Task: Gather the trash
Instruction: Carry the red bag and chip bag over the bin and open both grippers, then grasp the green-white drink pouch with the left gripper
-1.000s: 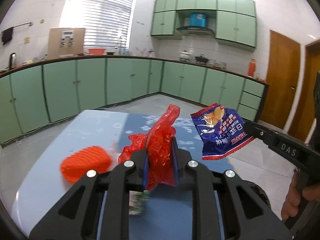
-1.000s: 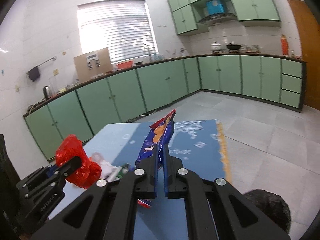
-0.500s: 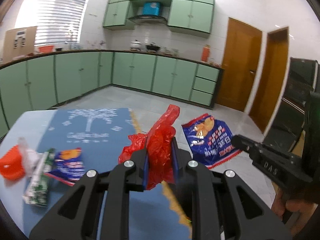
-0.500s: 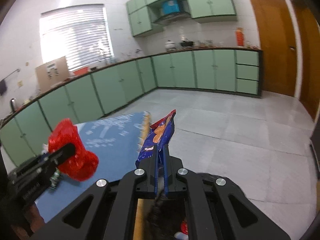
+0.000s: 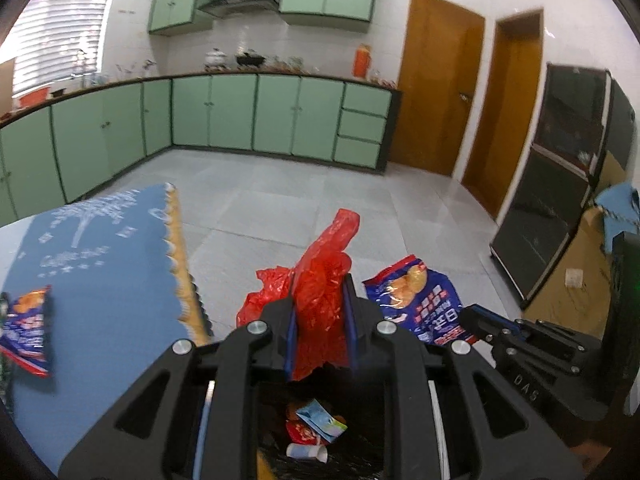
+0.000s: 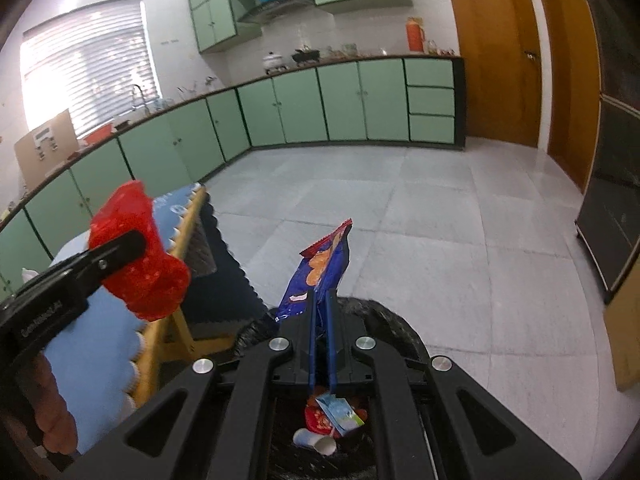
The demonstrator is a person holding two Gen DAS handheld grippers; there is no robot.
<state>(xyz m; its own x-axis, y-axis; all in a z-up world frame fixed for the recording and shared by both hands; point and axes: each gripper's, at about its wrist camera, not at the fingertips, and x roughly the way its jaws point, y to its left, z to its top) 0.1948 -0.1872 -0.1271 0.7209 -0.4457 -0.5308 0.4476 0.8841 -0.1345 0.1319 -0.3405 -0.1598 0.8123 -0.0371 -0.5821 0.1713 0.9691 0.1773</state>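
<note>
My left gripper (image 5: 319, 300) is shut on a crumpled red plastic bag (image 5: 322, 280), which also shows in the right wrist view (image 6: 140, 252). My right gripper (image 6: 322, 304) is shut on a blue snack packet (image 6: 320, 268), also seen in the left wrist view (image 5: 420, 300). Both are held above a black bin-bag-lined trash bin (image 6: 392, 320) beside the table. Inside the bin lie a red wrapper (image 6: 316, 416), a light blue packet (image 6: 340, 412) and a white paper cup (image 6: 316, 440).
The table with a blue cloth (image 5: 100, 280) is to the left, its scalloped edge next to the bin. Another blue snack packet (image 5: 28, 328) lies on it. Grey tiled floor, green cabinets (image 5: 280, 116) and a dark appliance (image 5: 560, 200) lie beyond.
Both grippers have swung right, away from the table, and now hold the red bag and blue packet over the open trash bin. Both stay shut on their items.
</note>
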